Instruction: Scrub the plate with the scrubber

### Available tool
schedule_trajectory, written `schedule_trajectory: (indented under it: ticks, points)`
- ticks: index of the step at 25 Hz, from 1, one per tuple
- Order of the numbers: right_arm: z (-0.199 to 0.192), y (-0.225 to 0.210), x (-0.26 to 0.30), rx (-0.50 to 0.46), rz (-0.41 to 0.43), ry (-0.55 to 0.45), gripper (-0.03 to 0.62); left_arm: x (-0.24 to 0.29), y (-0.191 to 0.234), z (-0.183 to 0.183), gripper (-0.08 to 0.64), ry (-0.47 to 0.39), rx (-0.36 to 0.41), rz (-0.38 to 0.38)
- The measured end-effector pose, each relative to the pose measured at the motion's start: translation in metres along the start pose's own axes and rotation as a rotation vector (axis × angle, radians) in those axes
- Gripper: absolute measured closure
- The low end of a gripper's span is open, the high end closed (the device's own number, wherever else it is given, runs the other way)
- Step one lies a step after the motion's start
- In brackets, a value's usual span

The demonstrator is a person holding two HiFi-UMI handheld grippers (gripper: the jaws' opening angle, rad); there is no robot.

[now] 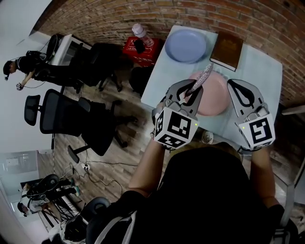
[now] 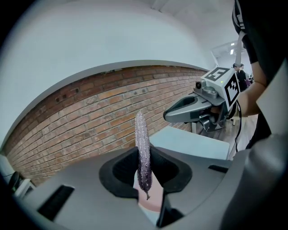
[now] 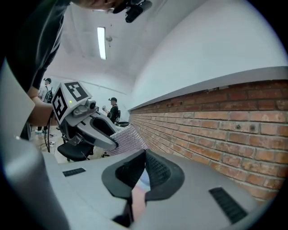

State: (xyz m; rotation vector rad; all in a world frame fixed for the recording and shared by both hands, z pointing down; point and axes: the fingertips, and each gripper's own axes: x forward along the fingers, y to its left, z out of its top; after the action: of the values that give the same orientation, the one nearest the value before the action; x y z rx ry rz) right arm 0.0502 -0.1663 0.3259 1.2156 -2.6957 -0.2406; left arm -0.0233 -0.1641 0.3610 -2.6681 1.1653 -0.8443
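On the pale blue-green rectangular table (image 1: 259,66) that stands against the red brick wall (image 1: 200,12), the two grey grippers are held side by side above the near half. The left gripper (image 1: 189,95) is clenched on the silvery, glittering strip of a scrubber (image 1: 203,78). In the left gripper view its jaws pinch the lower end of the scrubber (image 2: 142,130), whose free end stands up in front of the brickwork, off any surface. The right gripper (image 1: 237,86) is closed with nothing in it: in the right gripper view its ribbed black pads (image 3: 153,168) meet, and it points level along the wall. The round pink plate (image 1: 215,97) lies on the table under and between the two grippers. The left gripper and the scrubber cover its left part in the head view, and only a pink smear of it shows through the gap under each pair of jaws. The table's near edge is hidden behind the marker cubes and the person's dark sleeves. Further back lie a round pale blue plate (image 1: 185,45) and, just beside it, a brown hardback book (image 1: 227,50). Left of the table a red crate (image 1: 138,51) holds a clear bottle with a pink cap (image 1: 141,32) and a small dark thing too small to name.
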Motion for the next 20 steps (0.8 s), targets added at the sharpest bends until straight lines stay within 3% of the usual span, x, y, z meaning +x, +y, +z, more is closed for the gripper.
schedule_trajectory:
  ticks: [5,20]
  points:
    - [0.002,-0.004,0.004,-0.046,-0.015,0.012,0.558,0.0,0.001,0.004,0.476,-0.005,0.011,-0.006]
    - [0.003,0.002,0.012,-0.029,0.019,-0.001,0.558,-0.006,0.0,0.003,0.476,-0.004,0.032,0.0]
